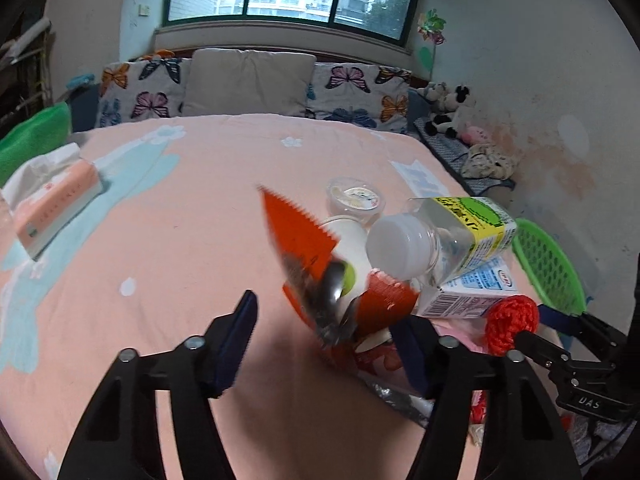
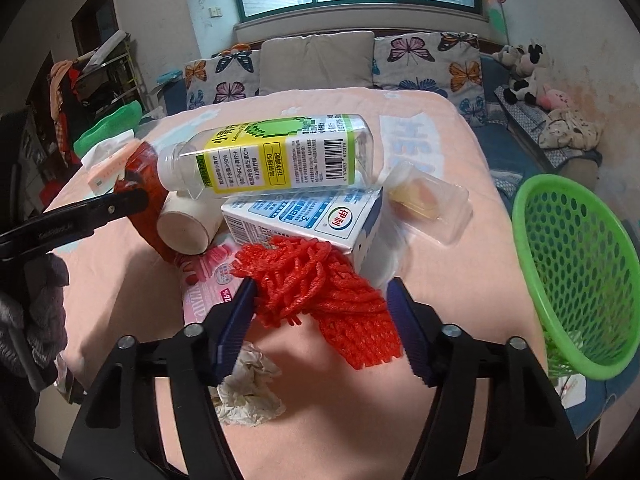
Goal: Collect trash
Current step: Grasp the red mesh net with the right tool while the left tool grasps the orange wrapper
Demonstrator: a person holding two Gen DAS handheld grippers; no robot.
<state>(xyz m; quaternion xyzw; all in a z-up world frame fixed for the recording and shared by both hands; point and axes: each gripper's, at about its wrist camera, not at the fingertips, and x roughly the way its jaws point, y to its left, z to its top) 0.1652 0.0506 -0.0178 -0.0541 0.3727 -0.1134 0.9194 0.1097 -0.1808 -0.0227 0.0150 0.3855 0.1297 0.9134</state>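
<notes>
The clear bottle (image 2: 272, 156) carries a yellow-green label with "小青柠", "NFC" and the barcode number "6 974653 672379". The white milk carton (image 2: 304, 220) bears the round "伊利" logo. The pink wrapper (image 2: 208, 280) shows "26%". A gripper body (image 1: 588, 402) reads "UAS".

Two wrist fisheyes, close, angled down across bed toward window, sharing bottle (image 1: 440, 240) (image 2: 272, 156)
</notes>
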